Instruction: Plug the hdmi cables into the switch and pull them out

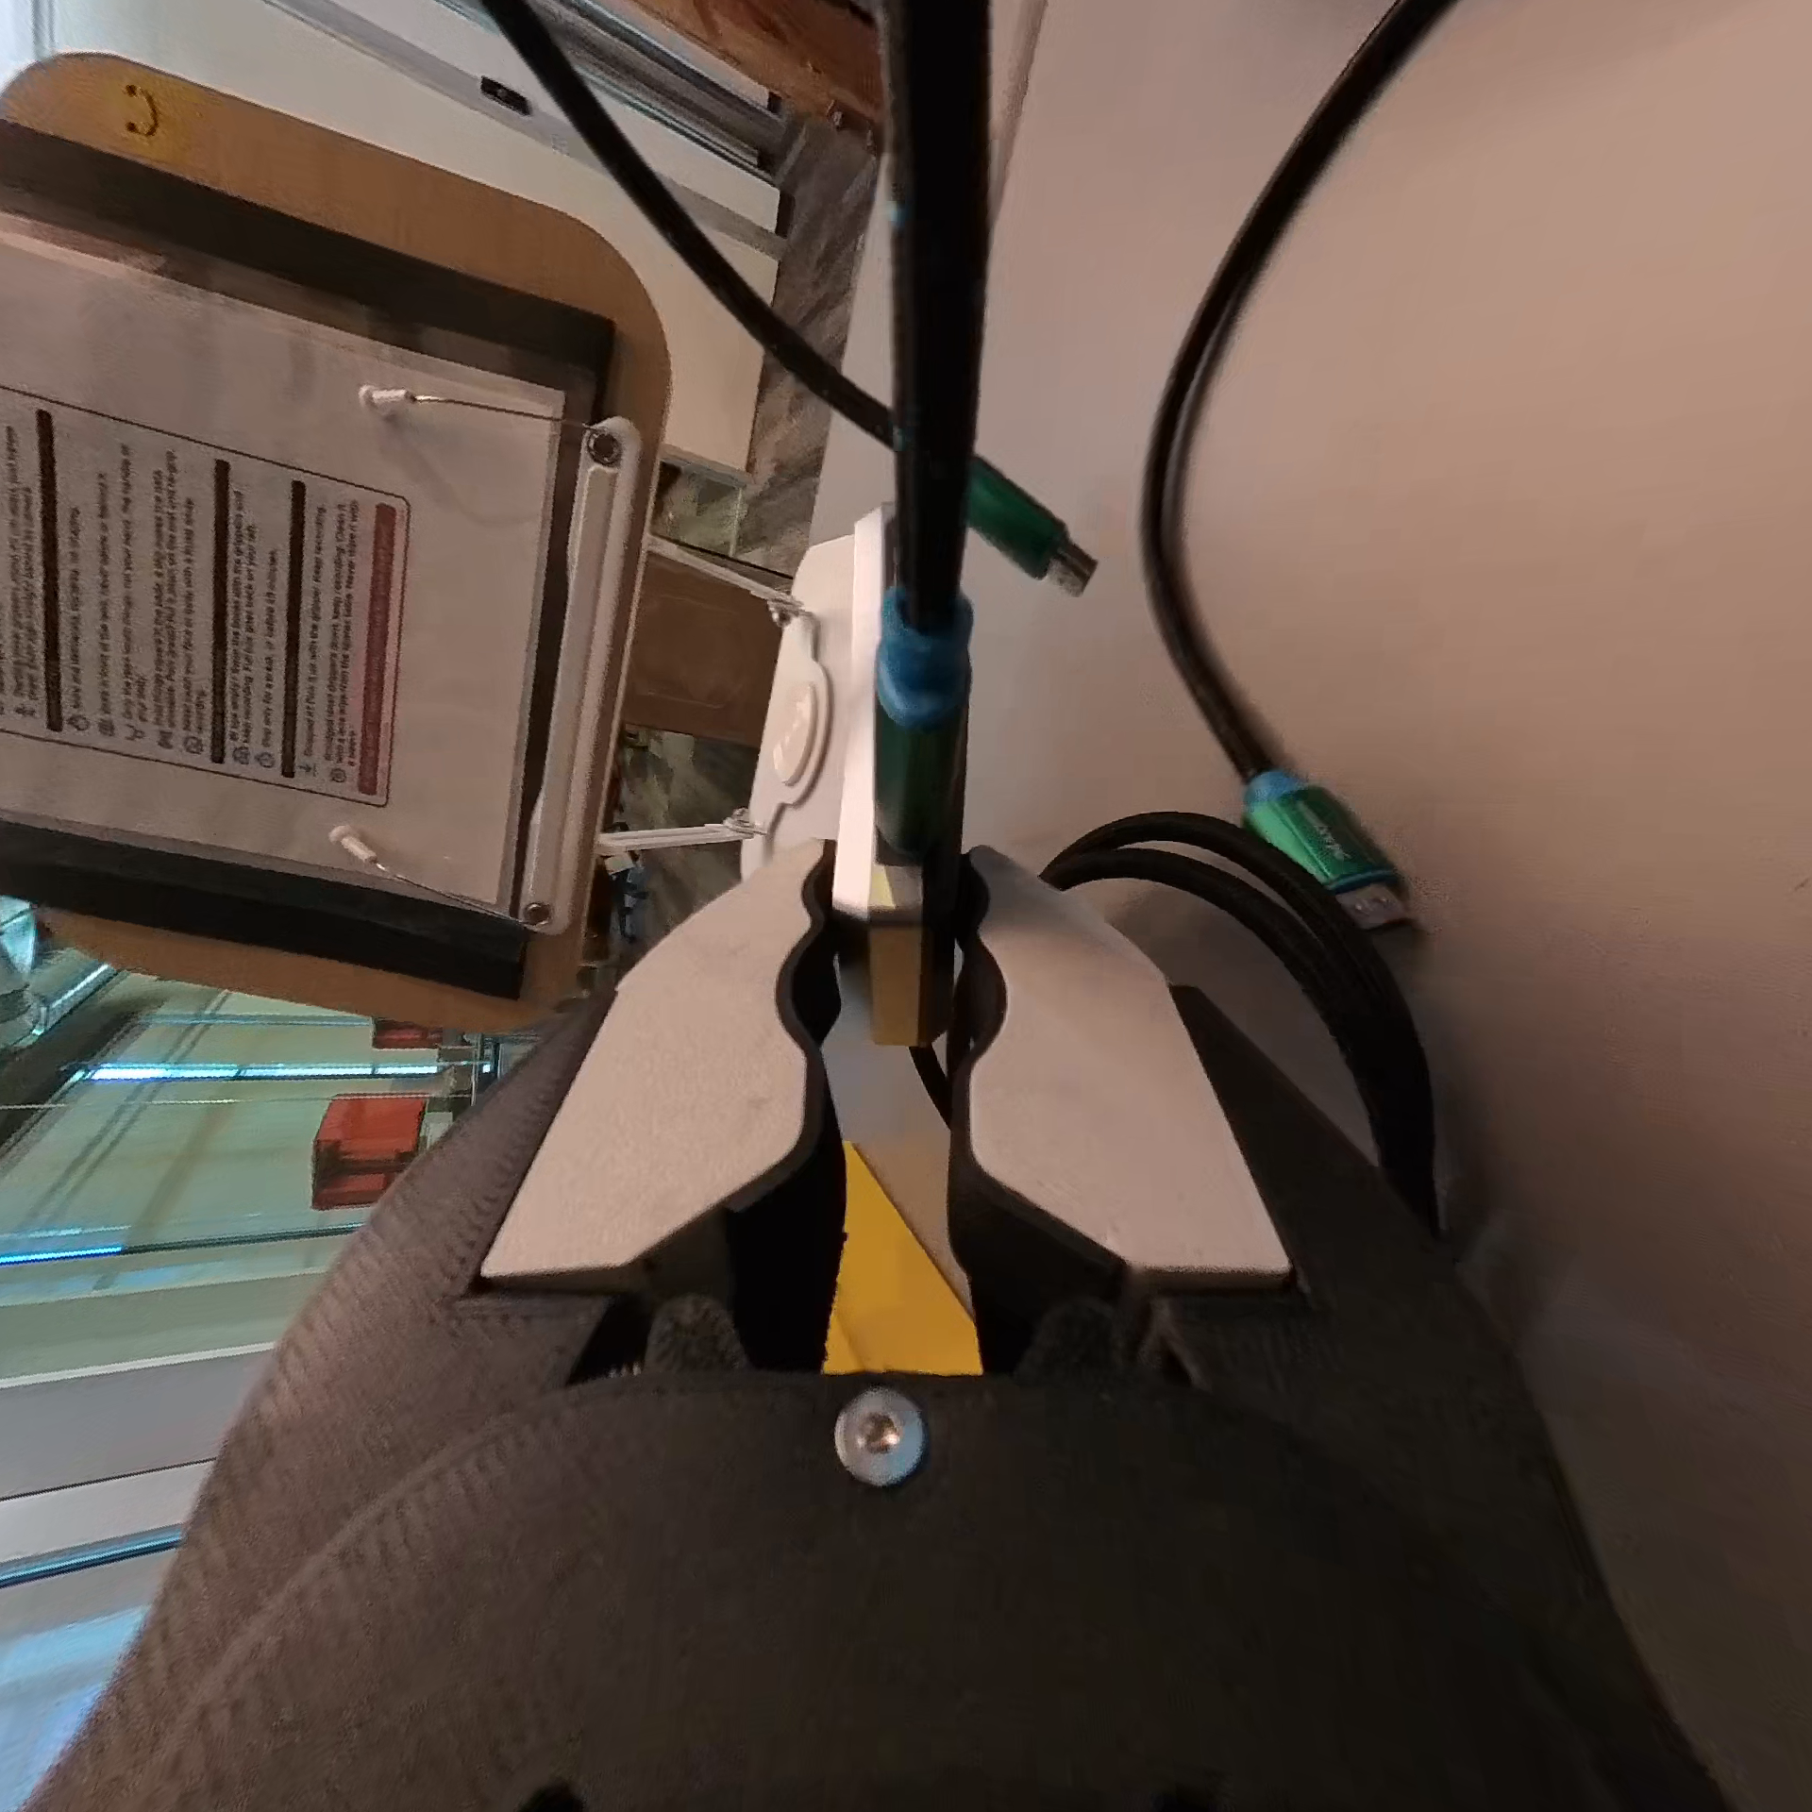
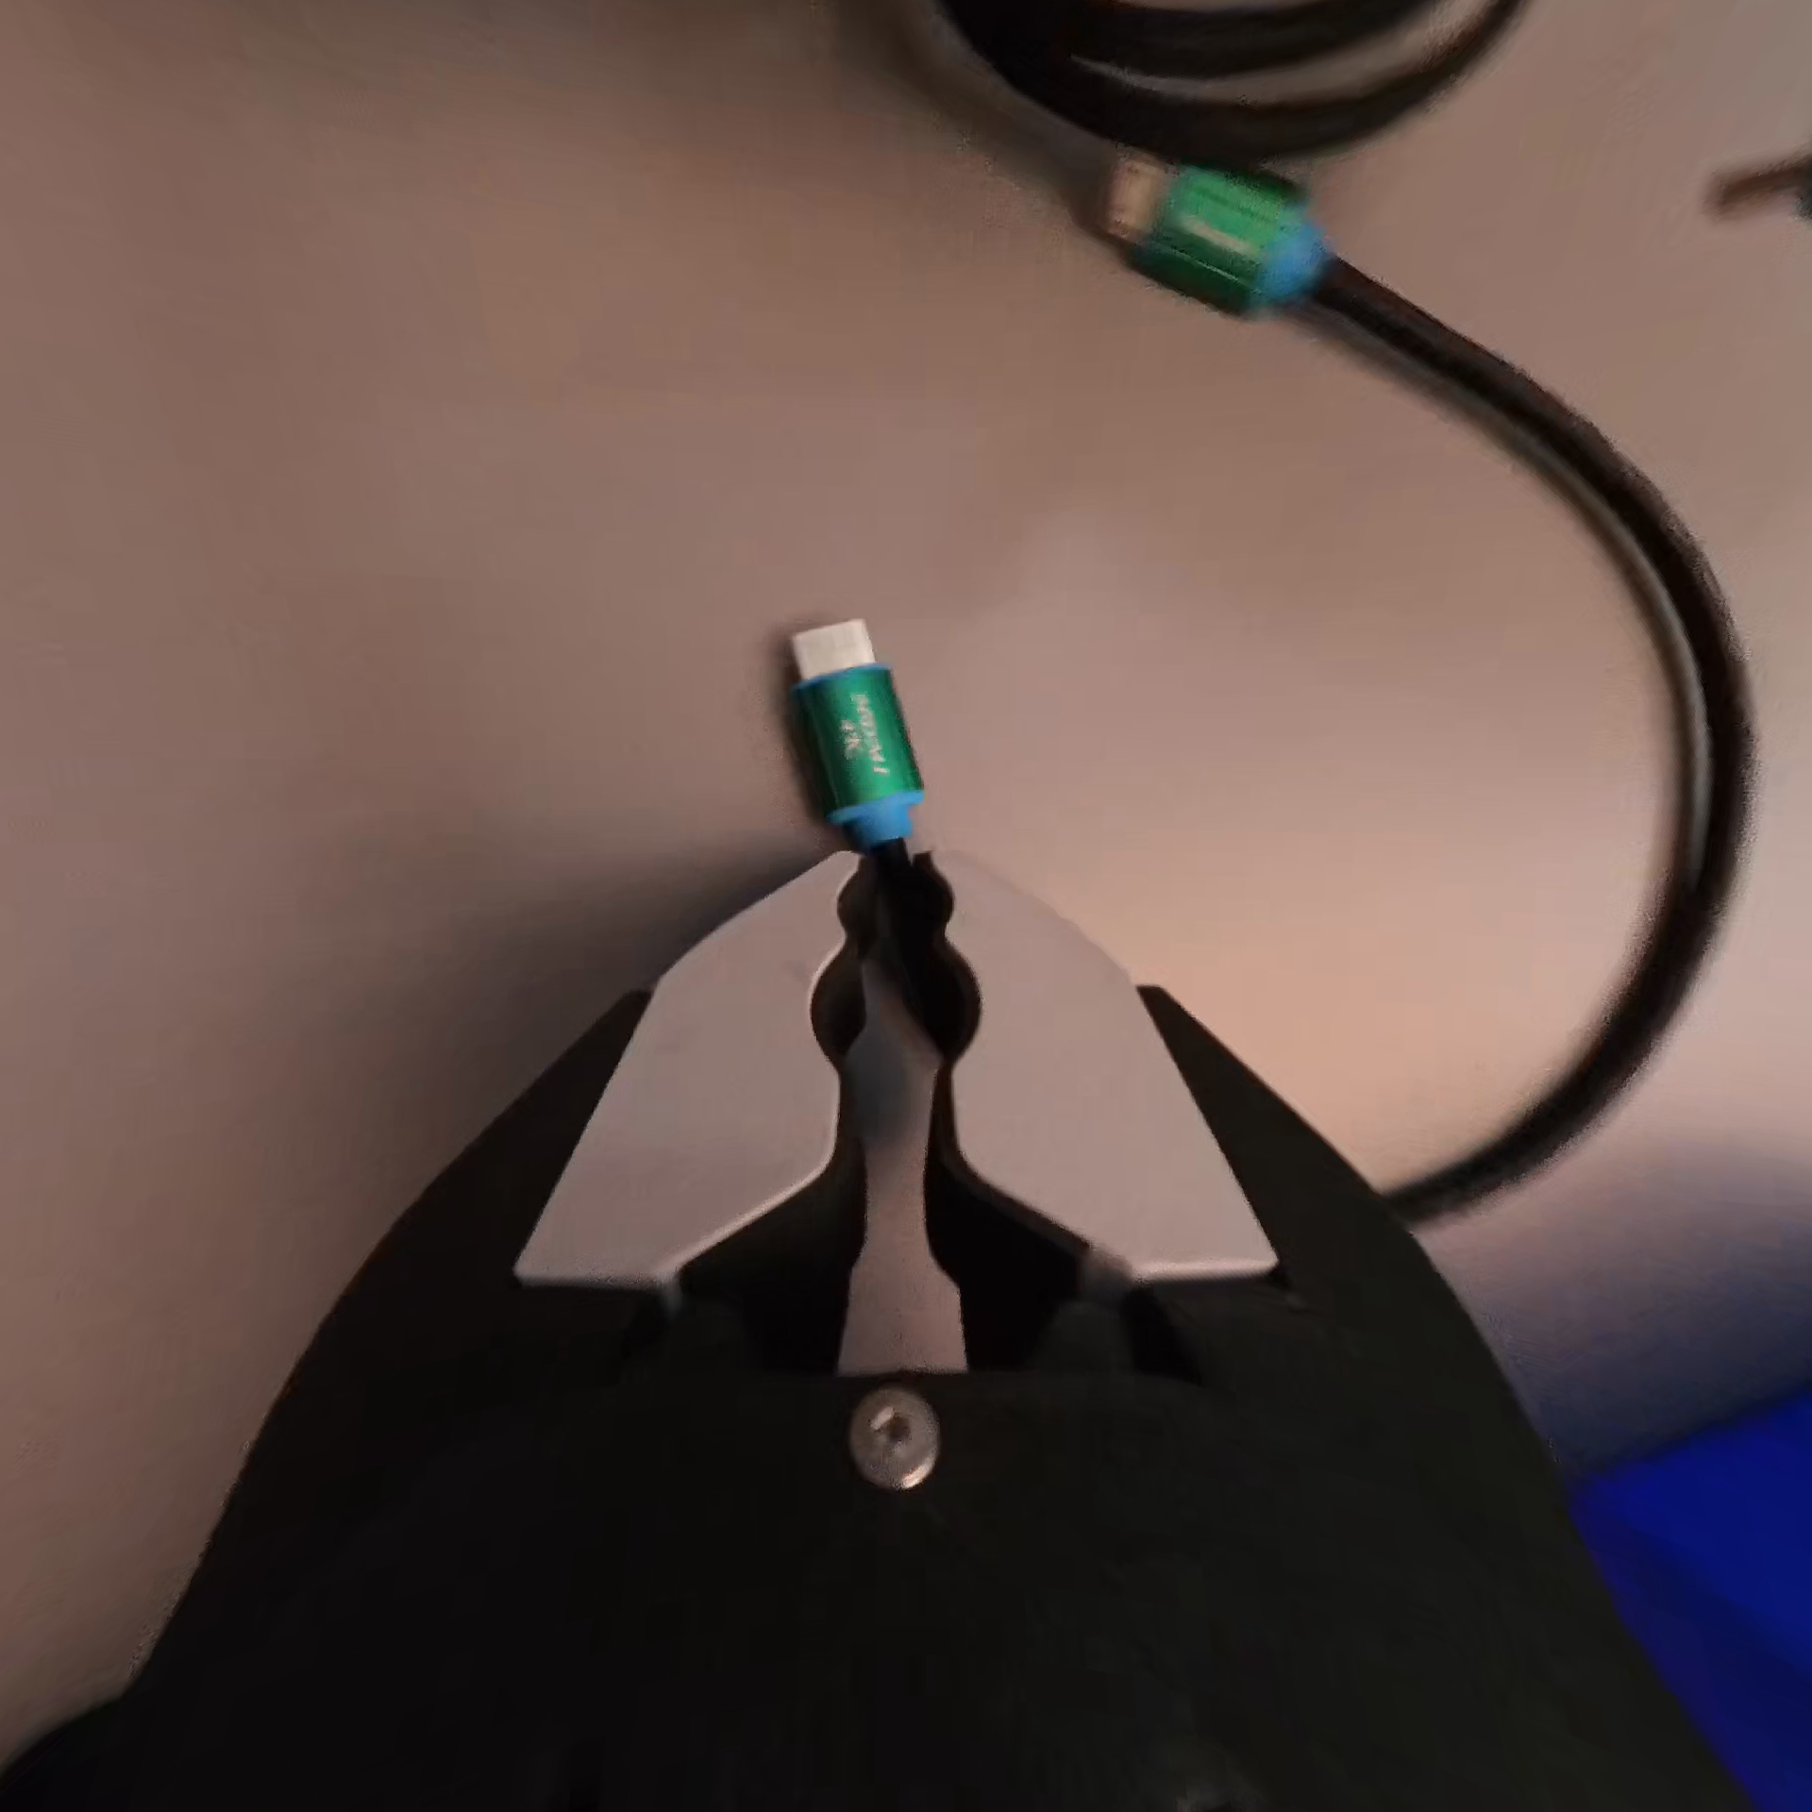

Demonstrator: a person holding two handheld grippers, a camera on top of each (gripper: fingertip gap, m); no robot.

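In the left wrist view my left gripper [image 1: 897, 873] is shut on the edge of the white HDMI switch [image 1: 819, 706] and holds it up, tilted on its side. One green HDMI plug with a blue collar [image 1: 922, 745] sits in the switch, its black cable running upward. A second green plug [image 1: 1025, 534] hangs free just beyond the switch. In the right wrist view my right gripper [image 2: 894, 868] is shut on the black cable right behind a green plug [image 2: 853, 745], whose metal tip points away, above the table. A third green plug [image 1: 1324, 848] lies loose on the table [image 1: 1569, 686], also in the right wrist view [image 2: 1216, 235].
A wooden board with a framed printed sheet [image 1: 294, 608] stands left of the switch. Coiled black cable [image 1: 1275, 941] lies on the table beside my left gripper, and a loop of it [image 2: 1667, 784] curves at the right. A blue object [image 2: 1686, 1530] sits at the lower right.
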